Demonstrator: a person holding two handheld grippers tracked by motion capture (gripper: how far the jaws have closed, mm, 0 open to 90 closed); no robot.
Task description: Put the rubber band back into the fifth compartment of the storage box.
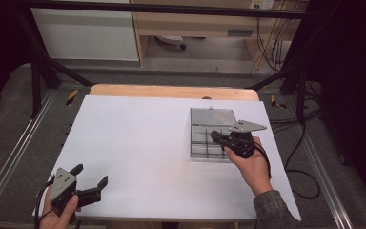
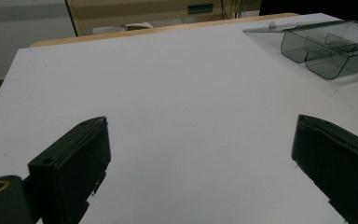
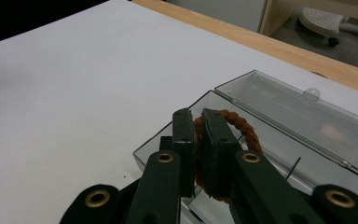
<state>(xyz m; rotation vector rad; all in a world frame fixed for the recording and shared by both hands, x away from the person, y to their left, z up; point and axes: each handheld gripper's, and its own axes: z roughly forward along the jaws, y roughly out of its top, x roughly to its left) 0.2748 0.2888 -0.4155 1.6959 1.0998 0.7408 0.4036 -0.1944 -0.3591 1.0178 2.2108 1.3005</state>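
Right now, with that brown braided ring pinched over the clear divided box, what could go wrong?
The right gripper grips the braided ring by one edge, so it may twist or slip out. The ring looks wide against the narrow compartments of the box and could snag a divider. The left gripper hangs open far away, so the light box could slide unsteadied.

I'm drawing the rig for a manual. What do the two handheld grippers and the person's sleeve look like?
Both the left gripper and right gripper are black, each topped by a grey three-cornered plate and trailing a black cable. Brass-coloured rivets mark the jaw links. The right forearm wears a grey-green patterned sleeve.
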